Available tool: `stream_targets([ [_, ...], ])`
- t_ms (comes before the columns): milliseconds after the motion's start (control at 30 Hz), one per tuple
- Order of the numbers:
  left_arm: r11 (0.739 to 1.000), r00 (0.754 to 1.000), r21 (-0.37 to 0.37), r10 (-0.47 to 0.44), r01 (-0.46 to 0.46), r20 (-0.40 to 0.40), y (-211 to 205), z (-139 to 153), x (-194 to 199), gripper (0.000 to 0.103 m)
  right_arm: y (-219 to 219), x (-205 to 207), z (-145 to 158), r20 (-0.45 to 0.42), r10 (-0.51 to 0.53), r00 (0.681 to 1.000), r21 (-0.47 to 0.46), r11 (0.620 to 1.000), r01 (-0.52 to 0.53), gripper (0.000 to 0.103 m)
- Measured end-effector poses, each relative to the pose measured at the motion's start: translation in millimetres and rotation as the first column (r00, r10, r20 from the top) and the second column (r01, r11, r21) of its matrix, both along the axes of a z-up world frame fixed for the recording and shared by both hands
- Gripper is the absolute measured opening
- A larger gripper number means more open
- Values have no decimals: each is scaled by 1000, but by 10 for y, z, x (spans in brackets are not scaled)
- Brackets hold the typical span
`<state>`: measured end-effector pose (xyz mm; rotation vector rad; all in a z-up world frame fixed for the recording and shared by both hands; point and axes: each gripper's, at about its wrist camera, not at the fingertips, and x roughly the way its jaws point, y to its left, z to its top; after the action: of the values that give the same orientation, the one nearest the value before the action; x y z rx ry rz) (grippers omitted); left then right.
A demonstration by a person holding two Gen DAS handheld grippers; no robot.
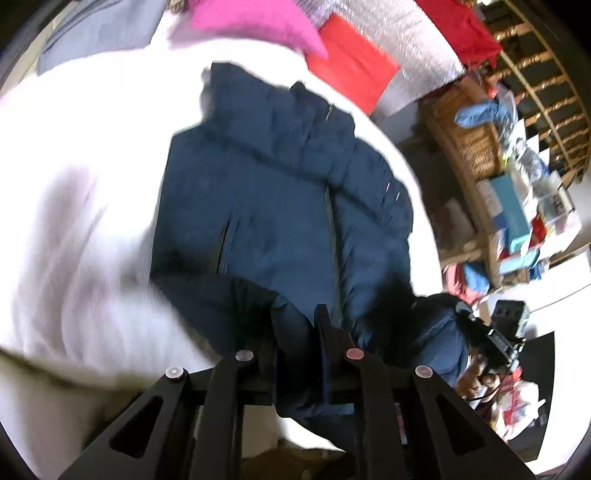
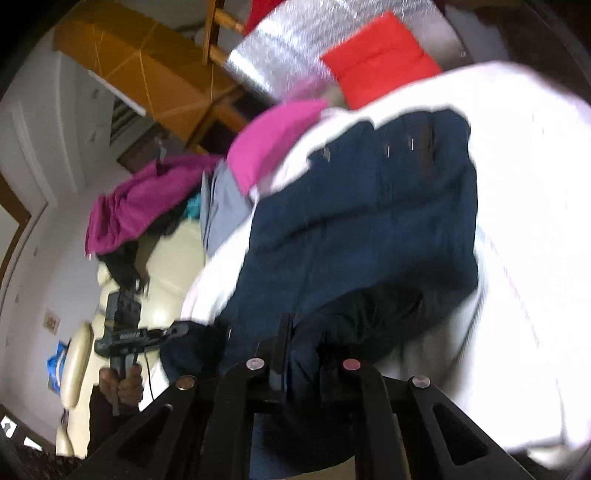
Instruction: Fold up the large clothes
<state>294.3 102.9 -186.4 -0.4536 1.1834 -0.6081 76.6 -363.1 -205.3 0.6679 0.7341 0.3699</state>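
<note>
So: navy puffer jacket (image 1: 273, 192) lies spread on the white sheet (image 1: 81, 192), collar end far from the cameras, hem end nearest them and lifted off the sheet at both corners.

Left gripper (image 1: 299, 332) is clenched on the hem, w/ a fold of navy fabric pinched between its black fingers (image 1: 323, 321). In the left wrist view the jacket runs up from the fingers toward the collar, zip line down the middle, a slit pocket on the left panel.

Right gripper (image 2: 291, 343) is also clamped tight on the hem, cloth bunched between its fingers (image 2: 282, 332) and hanging down past them. From the right wrist view the jacket's body stretches up and to the right across the sheet.

Each gripper shows in the other's cam: the right one at the lower right edge of the left wrist view, the left one at lower left of the right wrist view, held by a hand (image 2: 122, 384) round its grip. Both at the hem, apart from each other.

Beyond the collar: pink garment (image 1: 255, 22) at the sheet's far edge, red cushion (image 1: 354, 62) just beside it against a silver foil-like panel (image 1: 417, 55). Wicker shelf unit (image 1: 476, 147) w/ boxes stands to the right in the left wrist view. Cream sofa (image 2: 162, 266) w/ a magenta cloth (image 2: 144, 199) draped over it sits left in the right wrist view. Both views blurred.
</note>
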Motion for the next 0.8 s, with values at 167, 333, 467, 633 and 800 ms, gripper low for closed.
stream_targets([
  [167, 994, 998, -88, 65, -65, 2, 41, 202, 687, 17, -316, 614, 209, 51, -120, 992, 50, 992, 117, 10],
  [333, 983, 990, -128, 140, -134, 33, -71, 355, 1606, 17, -575, 1474, 324, 65, -219, 974, 65, 974, 215, 10],
  [467, 982, 979, -51, 186, -182, 83, -346, 310, 2423, 15, -827, 2253, 247, 46, -305, 951, 68, 951, 302, 10],
  [633, 978, 978, -9, 207, -207, 38, -567, -108, 3231, 15, -1089, 3087, -191, -89, -352, 932, 105, 927, 361, 10],
  [800, 972, 974, -69, 225, -225, -12, -652, -546, 3669, 23, -1422, 3420, -766, -236, -337, 911, 359, 842, 404, 17],
])
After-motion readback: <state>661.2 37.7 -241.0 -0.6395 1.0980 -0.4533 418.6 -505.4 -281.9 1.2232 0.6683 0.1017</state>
